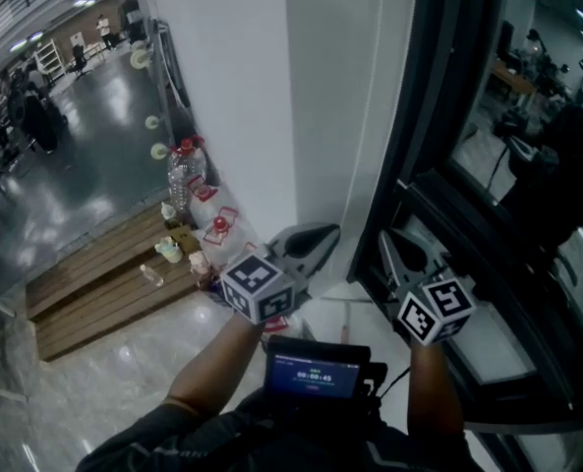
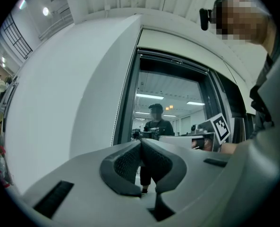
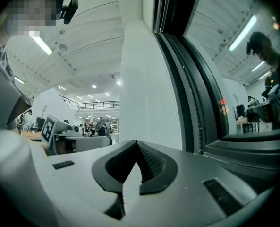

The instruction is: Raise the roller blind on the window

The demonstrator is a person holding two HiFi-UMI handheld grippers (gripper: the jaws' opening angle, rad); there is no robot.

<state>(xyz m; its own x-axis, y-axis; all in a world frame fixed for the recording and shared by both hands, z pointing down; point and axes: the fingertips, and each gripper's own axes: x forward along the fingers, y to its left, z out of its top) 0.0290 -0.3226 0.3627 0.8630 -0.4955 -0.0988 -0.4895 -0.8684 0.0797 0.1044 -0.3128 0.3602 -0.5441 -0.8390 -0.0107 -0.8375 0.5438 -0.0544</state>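
White wall met a dark window frame [image 1: 424,96], with a bead cord [image 1: 371,116] hanging along its left edge. The head view alone showed bottles [image 1: 185,170] on a wooden platform [image 1: 94,283]. Only the gripper views showed the jaws. The left gripper [image 1: 330,230] had its jaws pressed together, and the right gripper [image 1: 385,236] had its tips meeting. The roller blind [image 2: 173,62] seemed rolled up at the window's top edge.

wall [image 1: 222,96] white | window frame [image 1: 424,116] black | marker cube [image 1: 262,285] black-and-white squares | floor planks [image 1: 104,283] seemingly brown
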